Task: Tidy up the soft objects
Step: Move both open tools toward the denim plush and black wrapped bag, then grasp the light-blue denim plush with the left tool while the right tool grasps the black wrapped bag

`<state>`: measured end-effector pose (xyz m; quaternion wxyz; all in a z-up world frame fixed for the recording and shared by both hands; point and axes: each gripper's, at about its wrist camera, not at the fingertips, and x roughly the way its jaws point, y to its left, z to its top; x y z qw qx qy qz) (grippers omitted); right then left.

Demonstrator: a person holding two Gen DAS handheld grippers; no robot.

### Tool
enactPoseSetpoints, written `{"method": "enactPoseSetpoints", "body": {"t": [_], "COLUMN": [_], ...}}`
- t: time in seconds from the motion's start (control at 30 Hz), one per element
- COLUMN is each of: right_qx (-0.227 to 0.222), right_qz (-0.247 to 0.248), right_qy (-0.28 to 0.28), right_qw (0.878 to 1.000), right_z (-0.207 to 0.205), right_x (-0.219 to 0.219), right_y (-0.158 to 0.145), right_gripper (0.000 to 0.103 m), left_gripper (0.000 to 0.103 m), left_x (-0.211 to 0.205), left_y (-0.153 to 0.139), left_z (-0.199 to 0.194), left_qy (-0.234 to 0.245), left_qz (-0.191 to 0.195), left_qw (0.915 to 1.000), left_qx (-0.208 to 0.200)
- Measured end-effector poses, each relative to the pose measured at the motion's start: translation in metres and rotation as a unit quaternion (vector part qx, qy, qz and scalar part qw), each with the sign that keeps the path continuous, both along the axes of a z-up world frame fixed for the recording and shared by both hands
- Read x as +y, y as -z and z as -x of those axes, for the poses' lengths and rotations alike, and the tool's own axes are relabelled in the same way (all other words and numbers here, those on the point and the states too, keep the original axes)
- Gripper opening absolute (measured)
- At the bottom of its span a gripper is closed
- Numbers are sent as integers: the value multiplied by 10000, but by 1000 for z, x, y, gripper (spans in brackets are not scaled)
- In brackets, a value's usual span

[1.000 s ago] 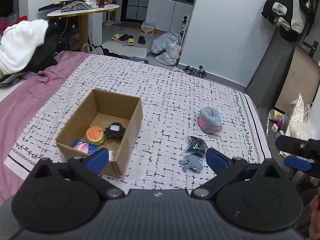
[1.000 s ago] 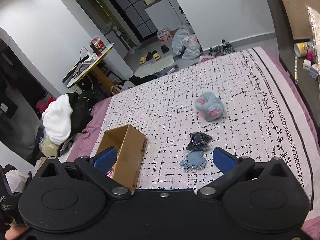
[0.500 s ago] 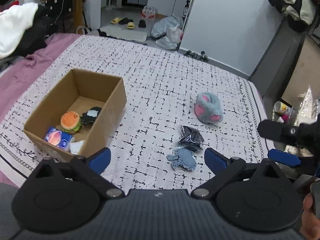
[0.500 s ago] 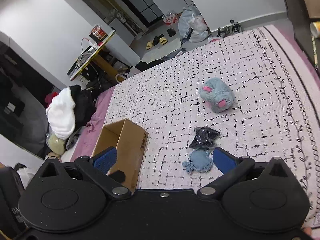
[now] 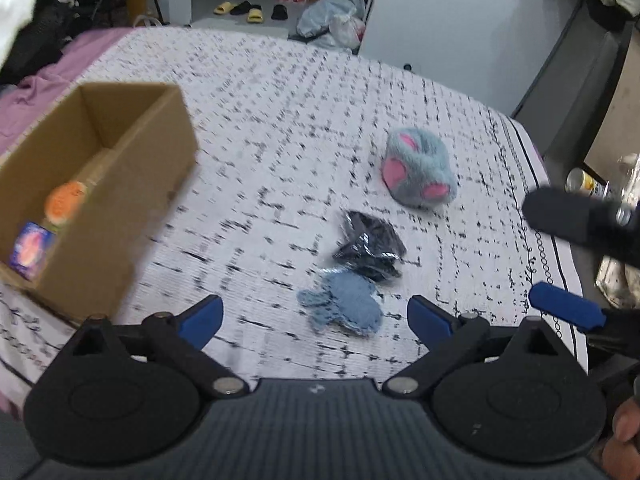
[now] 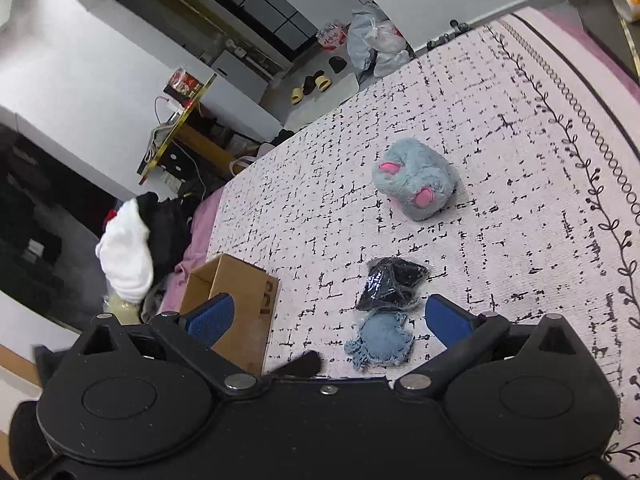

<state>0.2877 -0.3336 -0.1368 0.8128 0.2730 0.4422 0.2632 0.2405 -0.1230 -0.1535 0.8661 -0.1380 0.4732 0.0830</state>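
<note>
Three soft things lie on the patterned bedspread: a small blue knit piece [image 5: 344,307] [image 6: 382,342], a black item in clear wrap [image 5: 370,246] [image 6: 392,284] just beyond it, and a grey-blue plush with pink patches [image 5: 418,172] [image 6: 414,182] farther off. My left gripper [image 5: 316,320] is open and empty, with the knit piece between its fingers. My right gripper [image 6: 328,318] is open and empty, just short of the knit piece; it also shows at the right edge of the left wrist view [image 5: 568,312]. An open cardboard box [image 5: 132,184] [image 6: 240,292] at the left holds an orange toy [image 5: 66,200] and a colourful packet [image 5: 32,246].
The bedspread's right edge [image 5: 560,248] drops to a floor with cans and bags. A pile of white and dark clothes [image 6: 128,248] lies beyond the box on the purple sheet [image 5: 48,76]. Slippers and bags [image 5: 332,20] sit on the far floor.
Both grippers have moved forward and down toward the knit piece and the black packet, which now look larger. The left view has swung right, pushing the box to the left edge.
</note>
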Motion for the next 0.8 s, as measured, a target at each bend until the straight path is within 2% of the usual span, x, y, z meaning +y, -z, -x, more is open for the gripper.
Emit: {"method": "enactPoseSetpoints", "body": {"t": [0.2, 0.67, 0.73, 0.8], "right_qx": [219, 382, 409, 460], "right_qz": [78, -28, 24, 83], "right_qy": [113, 202, 263, 291], "right_qw": [9997, 9991, 9988, 9985], "right_z": [-17, -28, -29, -31], "right_x": [-3, -2, -2, 0], "right_y": [18, 36, 40, 45], "right_gripper": [103, 102, 101, 98], "left_gripper": [99, 99, 90, 75], "left_x": [-17, -27, -26, -22], "left_y": [29, 58, 62, 67], "left_z": [-18, -43, -45, -46], "left_qy": [-9, -180, -193, -256], "left_qz": [-12, -160, -164, -121], "left_qw": [9997, 9991, 9989, 9986], "left_qx": [232, 360, 383, 438]}}
